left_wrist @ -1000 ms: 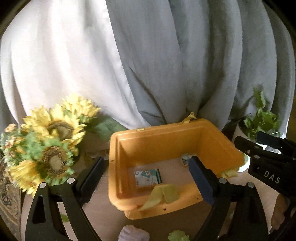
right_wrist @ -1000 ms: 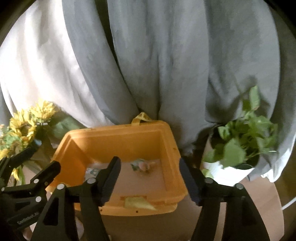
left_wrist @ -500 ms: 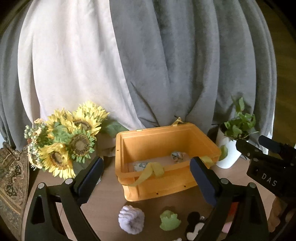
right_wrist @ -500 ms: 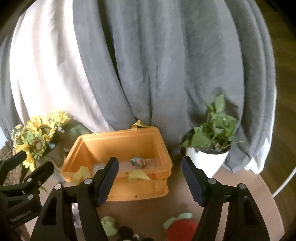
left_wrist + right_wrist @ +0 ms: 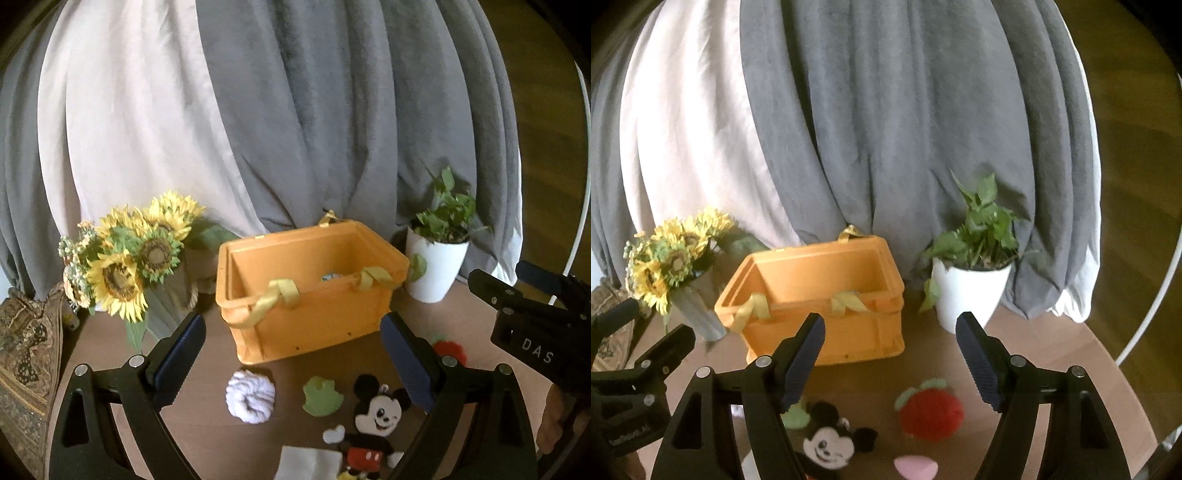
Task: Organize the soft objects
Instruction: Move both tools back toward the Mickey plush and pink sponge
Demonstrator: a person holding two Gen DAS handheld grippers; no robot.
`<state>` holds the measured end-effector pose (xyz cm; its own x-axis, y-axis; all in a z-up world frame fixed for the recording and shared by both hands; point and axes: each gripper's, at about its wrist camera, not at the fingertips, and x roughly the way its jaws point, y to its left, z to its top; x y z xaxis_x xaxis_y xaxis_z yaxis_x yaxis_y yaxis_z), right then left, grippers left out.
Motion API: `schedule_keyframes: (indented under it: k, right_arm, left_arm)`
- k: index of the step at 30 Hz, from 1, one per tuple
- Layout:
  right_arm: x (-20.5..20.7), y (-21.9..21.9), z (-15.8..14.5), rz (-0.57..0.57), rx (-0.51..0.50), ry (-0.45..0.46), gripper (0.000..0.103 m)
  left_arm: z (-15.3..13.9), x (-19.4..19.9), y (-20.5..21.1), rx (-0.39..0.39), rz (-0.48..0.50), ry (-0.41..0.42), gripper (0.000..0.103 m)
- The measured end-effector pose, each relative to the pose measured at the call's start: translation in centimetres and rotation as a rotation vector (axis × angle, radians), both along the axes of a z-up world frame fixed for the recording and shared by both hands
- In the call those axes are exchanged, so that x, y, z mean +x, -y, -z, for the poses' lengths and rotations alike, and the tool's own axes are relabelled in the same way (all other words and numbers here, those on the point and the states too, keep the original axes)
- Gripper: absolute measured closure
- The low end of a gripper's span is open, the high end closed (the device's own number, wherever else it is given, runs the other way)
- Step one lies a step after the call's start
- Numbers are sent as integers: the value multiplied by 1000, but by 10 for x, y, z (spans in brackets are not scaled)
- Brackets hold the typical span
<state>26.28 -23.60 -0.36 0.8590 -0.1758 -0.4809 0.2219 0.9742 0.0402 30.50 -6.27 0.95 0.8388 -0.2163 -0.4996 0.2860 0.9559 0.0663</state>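
Observation:
An orange crate with yellow strap handles stands on the round brown table; it also shows in the right wrist view. In front of it lie a white knitted ball, a green frog toy, a Mickey Mouse plush and a red knitted strawberry. A small soft item lies inside the crate. My left gripper is open and empty above the toys. My right gripper is open and empty, above the strawberry and Mickey.
A sunflower bouquet stands left of the crate. A potted green plant in a white pot stands to its right. Grey and white curtains hang behind. A pink flat item and a white cloth lie at the near edge.
Both grippers have pulled back and up from over the crate. The crate now sits farther off and the toys on the table in front have come into view.

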Motion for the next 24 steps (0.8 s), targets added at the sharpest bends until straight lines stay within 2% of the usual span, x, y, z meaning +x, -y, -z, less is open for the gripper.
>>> schedule_keyframes:
  k: [11, 24]
  right_arm:
    - [-24, 13, 24, 2, 20, -30, 29]
    - [-35, 25, 68, 7, 55, -129, 29]
  left_arm:
    - [24, -19, 18, 21, 69, -22, 6]
    - [64, -23, 44, 115, 169, -84, 6]
